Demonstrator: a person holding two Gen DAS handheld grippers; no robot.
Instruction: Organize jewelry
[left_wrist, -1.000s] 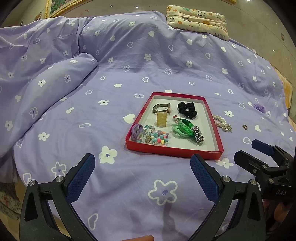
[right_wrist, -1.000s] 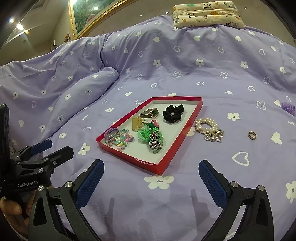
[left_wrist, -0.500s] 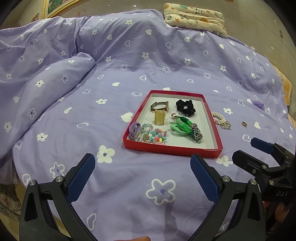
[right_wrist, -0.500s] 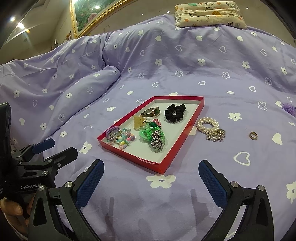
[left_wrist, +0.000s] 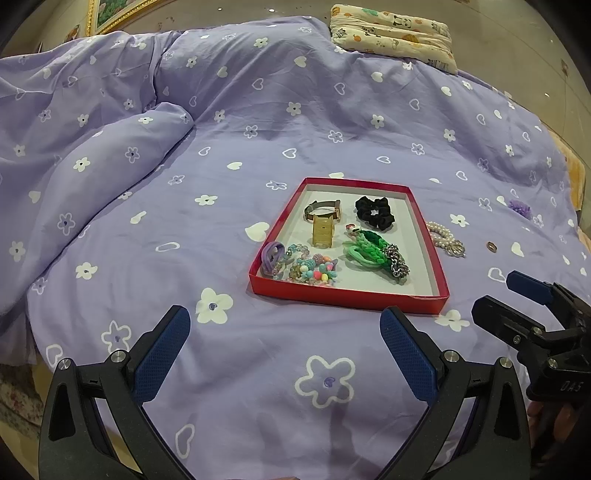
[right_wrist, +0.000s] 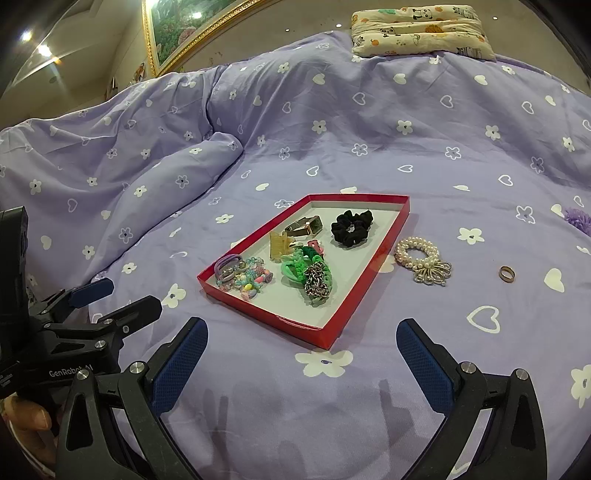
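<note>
A shallow red tray (left_wrist: 428, 236) (right_wrist: 373, 266) lies on the purple bedspread and holds a black scrunchie (left_wrist: 375, 212) (right_wrist: 351, 228), a gold watch, a green braided band with a chain (right_wrist: 312, 275), and coloured beads (left_wrist: 308, 271). To the tray's right, on the bedspread, lie a pearl bracelet (left_wrist: 445, 238) (right_wrist: 423, 260), a small ring (left_wrist: 491, 246) (right_wrist: 506, 274) and a purple scrunchie (left_wrist: 520, 209) (right_wrist: 578, 219). My left gripper (left_wrist: 284, 350) and right gripper (right_wrist: 303, 363) both hover open and empty, short of the tray's near edge.
A bunched duvet fold (left_wrist: 110, 155) rises at the left. A patterned pillow (left_wrist: 391, 35) sits at the far end of the bed, with a framed picture (right_wrist: 184, 29) on the wall. The bed's edge runs along the left and right sides.
Both grippers have drawn back slightly, so the tray sits a little higher and farther in both views. Nothing on the bed has moved.
</note>
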